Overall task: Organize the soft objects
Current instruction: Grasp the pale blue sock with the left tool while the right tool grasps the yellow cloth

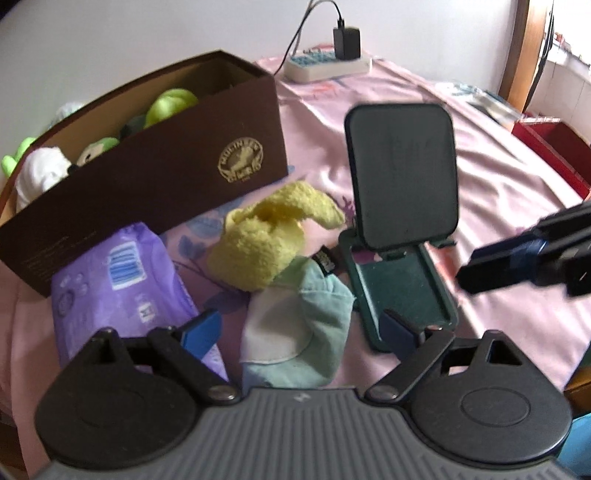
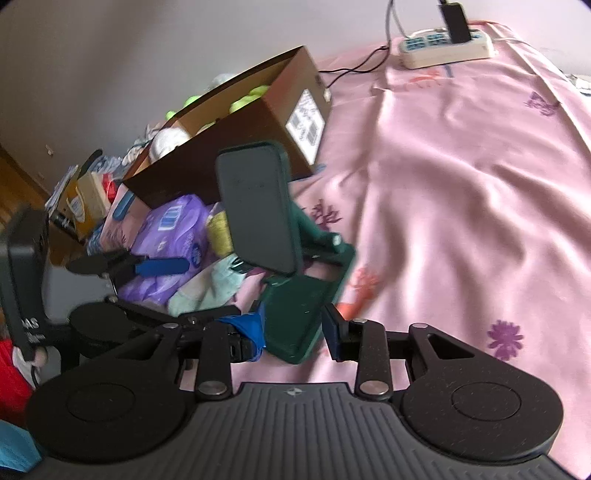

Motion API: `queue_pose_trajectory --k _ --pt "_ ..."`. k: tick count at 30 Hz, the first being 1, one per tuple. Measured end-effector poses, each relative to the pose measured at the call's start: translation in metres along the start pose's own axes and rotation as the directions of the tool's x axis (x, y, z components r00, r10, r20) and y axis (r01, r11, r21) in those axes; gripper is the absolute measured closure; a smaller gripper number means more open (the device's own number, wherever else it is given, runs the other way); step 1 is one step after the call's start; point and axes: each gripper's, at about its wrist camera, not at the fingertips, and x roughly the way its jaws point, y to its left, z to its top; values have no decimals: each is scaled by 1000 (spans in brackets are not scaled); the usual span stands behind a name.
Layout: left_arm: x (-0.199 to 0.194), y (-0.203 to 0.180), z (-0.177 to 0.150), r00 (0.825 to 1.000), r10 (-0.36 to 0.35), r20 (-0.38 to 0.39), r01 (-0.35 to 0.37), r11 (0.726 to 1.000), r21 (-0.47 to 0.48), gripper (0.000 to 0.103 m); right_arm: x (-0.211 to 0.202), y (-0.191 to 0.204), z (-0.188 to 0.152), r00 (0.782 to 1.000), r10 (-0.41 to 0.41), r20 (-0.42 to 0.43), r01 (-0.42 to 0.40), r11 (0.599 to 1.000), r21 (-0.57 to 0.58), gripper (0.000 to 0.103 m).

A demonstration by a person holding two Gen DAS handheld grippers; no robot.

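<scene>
Jaws of both grippers are standing spread, gripping nothing; left gripper (image 1: 301, 326) is straddling the light, limp mint cloth (image 1: 306, 325); pinching its bunched middle suits.

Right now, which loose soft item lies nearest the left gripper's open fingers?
The pale green-and-white cloth, lying between the left gripper fingers; the yellow fuzzy sock sits farther back toward the box.

A pink sheet (image 2: 461, 192) printed with purple and coral flowers covers the bed, rumpled into soft folds. Behind it stands a plain white wall (image 1: 147, 29). A white power strip (image 1: 327, 64) lies at the far edge with a black charger (image 1: 346, 40) plugged in. Daylight enters past a wooden frame (image 1: 526, 51) at the right.
</scene>
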Motion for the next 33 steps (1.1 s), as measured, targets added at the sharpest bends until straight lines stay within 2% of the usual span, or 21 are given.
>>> queue_pose_trajectory --k 7,8,11,14,16,18,21,26,30,33 --pt "16 -6 -1 1000 9 -17 -9 1000 25 18 -5 -22 8 1000 -2 15 1 996 84 86" --pt "16 -4 0 1000 1 -20 0 1000 15 23 -4 -25 10 1000 0 16 -2 995 99 86" --pt "18 2 1 999 8 -37 -8 1000 2 54 -2 -32 16 1000 14 20 -16 990 143 86" --pt "19 11 -2 999 20 -34 -20 1000 -6 60 0 -34 22 1000 11 23 -15 986 167 86" --pt "16 16 -4 999 19 -28 -20 1000 -18 76 0 -32 28 999 3 38 -9 984 175 86" --pt "13 21 -4 1000 13 -19 -14 999 -37 84 -4 -31 36 998 -12 66 0 983 184 86" --pt "8 31 -3 1000 -19 -6 19 999 -46 89 -14 -26 52 992 -31 120 7 980 197 86" --pt "-10 37 1 995 -90 50 90 996 -2 90 -20 -5 78 979 -22 200 -14 984 177 84" --pt "-35 44 5 983 -145 116 143 989 31 90 -13 21 93 973 14 229 -50 987 150 84" --pt "-53 62 8 972 -166 167 166 986 12 90 -2 44 102 974 41 222 -65 993 98 83"
